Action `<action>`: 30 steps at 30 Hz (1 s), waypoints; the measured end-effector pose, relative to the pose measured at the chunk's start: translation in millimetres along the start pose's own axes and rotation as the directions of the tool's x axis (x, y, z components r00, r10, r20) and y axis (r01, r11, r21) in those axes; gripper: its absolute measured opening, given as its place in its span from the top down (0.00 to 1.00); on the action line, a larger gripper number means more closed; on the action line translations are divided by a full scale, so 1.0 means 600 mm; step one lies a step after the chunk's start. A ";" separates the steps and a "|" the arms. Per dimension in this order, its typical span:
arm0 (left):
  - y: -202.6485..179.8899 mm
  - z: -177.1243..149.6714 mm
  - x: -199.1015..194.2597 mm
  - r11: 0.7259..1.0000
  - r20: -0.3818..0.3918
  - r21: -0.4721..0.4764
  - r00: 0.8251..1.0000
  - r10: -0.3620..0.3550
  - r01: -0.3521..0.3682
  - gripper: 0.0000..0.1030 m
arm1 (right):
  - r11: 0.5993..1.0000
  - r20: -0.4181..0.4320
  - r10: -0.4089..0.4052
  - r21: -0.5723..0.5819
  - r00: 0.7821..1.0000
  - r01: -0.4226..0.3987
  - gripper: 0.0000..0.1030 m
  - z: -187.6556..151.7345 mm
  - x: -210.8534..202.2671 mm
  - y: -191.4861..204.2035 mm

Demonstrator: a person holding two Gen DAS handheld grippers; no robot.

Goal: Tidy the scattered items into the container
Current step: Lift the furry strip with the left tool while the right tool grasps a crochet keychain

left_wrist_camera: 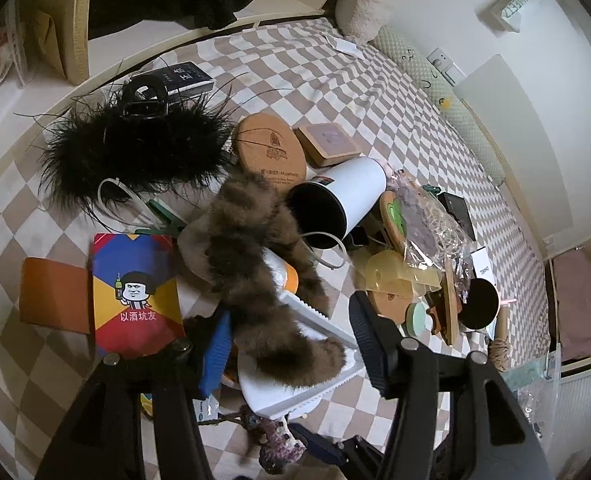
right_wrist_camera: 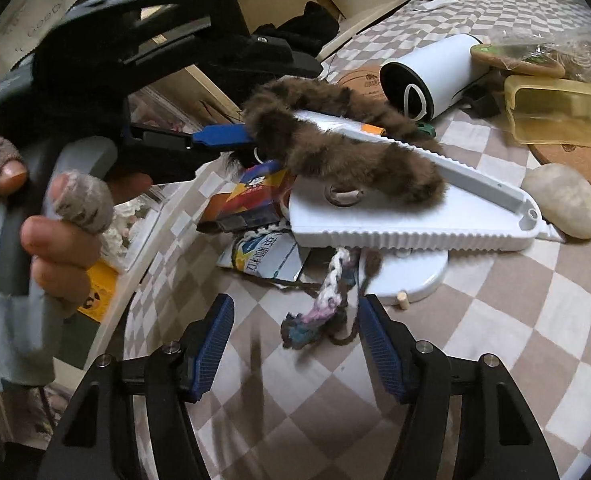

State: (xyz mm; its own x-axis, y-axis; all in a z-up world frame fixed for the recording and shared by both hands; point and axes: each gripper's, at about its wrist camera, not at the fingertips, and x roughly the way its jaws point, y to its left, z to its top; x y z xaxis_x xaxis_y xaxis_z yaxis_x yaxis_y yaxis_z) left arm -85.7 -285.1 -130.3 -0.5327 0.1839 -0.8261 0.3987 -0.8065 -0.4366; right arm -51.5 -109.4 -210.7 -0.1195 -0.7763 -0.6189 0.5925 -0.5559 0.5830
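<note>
A brown striped furry tail (left_wrist_camera: 255, 248) lies across a white ridged tray (left_wrist_camera: 279, 396) on the checkered bed. My left gripper (left_wrist_camera: 293, 344) is open and straddles the tail's near end; the pads stand apart from the fur. In the right wrist view the same tail (right_wrist_camera: 355, 152) rests on the tray (right_wrist_camera: 415, 226), and a hand (right_wrist_camera: 55, 248) holds the left gripper (right_wrist_camera: 283, 100) with its blue finger (right_wrist_camera: 223, 138) beside the fur. My right gripper (right_wrist_camera: 297, 344) is open, low over the sheet, with a crocheted cord (right_wrist_camera: 319, 312) dangling just ahead between its fingers.
A white tube with a black inside (left_wrist_camera: 335, 204) lies on its side behind the tray. Around it are a black feather puff (left_wrist_camera: 135, 152), a cork coaster (left_wrist_camera: 271, 152), a colourful card box (left_wrist_camera: 135, 292), a yellow translucent box (right_wrist_camera: 555, 116) and a pale stone (right_wrist_camera: 563, 200).
</note>
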 end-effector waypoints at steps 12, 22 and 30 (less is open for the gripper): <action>-0.007 -0.001 0.008 1.000 -0.009 0.013 1.000 0.017 -0.017 0.46 | 0.989 -0.076 -0.145 -0.015 0.986 0.145 0.82 0.004 0.035 0.002; -0.001 0.001 -0.002 0.999 0.007 0.020 0.999 0.043 -0.043 0.80 | 0.984 -0.096 -0.172 0.019 0.980 0.175 0.91 0.010 0.004 -0.019; -0.025 -0.010 -0.028 0.997 0.035 0.075 0.999 0.034 -0.037 0.81 | 0.985 -0.066 -0.163 0.052 0.984 0.167 0.94 0.014 -0.055 -0.027</action>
State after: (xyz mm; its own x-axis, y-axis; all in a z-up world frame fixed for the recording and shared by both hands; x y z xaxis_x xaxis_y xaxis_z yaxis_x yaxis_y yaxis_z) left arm -78.4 -272.5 -111.9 -0.5445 0.1365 -0.8276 0.3608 -0.8526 -0.3781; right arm -64.0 -77.1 -195.2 -0.1613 -0.6539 -0.7392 0.5217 -0.6923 0.4985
